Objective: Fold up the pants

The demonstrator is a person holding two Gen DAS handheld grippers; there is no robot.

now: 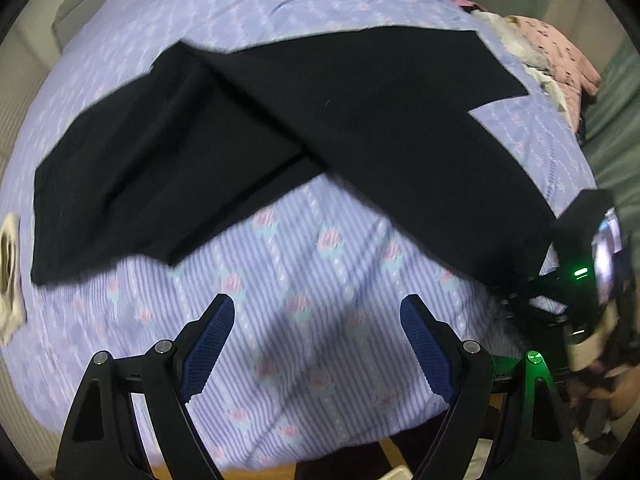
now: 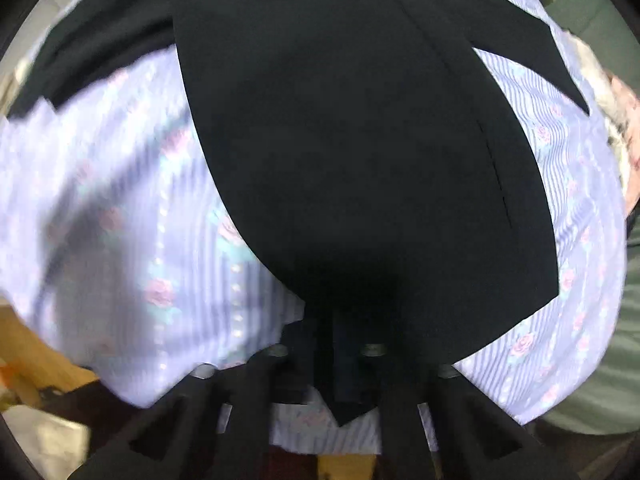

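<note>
The black pants [image 1: 304, 120] lie spread in a V on the bed [image 1: 312, 280], one leg reaching left, the other toward the near right. They look light, soft and limp, so hems or the waistband seem the best holds. The right gripper [image 2: 344, 364] has its jaws closed on the near leg end; the left gripper [image 1: 318, 344] hovers open over bare sheet. No containers are visible.
</note>
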